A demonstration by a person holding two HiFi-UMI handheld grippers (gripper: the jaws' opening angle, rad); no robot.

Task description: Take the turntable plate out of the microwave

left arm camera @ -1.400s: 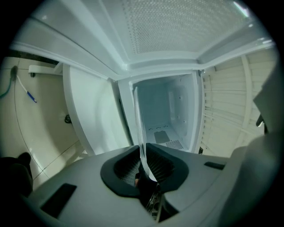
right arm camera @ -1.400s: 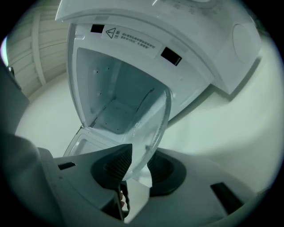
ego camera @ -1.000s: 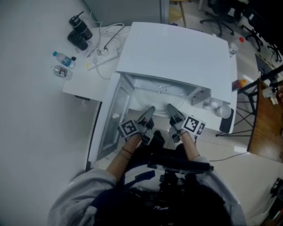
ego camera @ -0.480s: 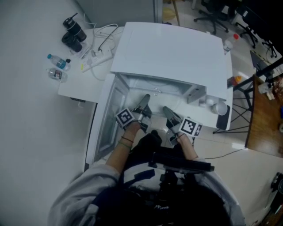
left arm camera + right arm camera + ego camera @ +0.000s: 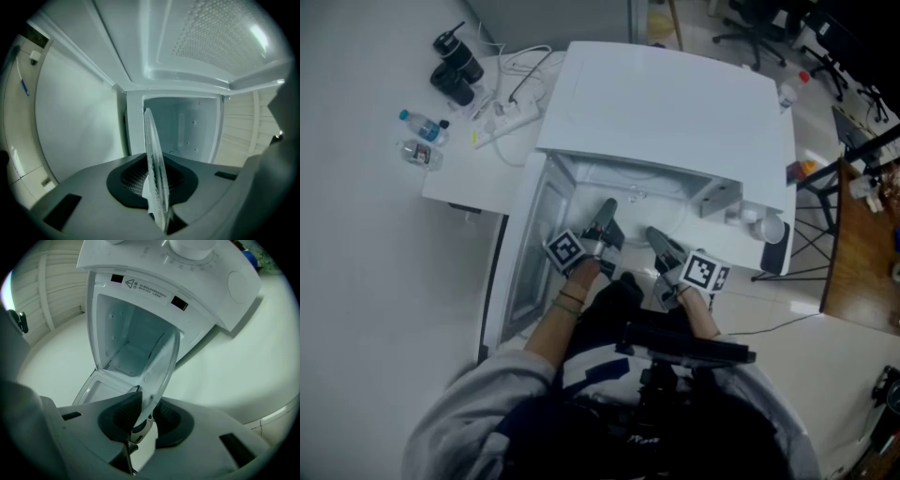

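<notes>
At frame centre, inside the microwave [image 5: 675,103], the left gripper [image 5: 604,214] clamps the turntable plate [image 5: 153,164]; the right gripper [image 5: 658,238], jaws opening, seemingly pinches it too.

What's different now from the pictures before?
The left gripper pushed deeper into the microwave, and its jaws closed on the turntable plate. The right gripper barely moved; its jaws are opening slightly, with the plate between them. The microwave stayed put.
</notes>
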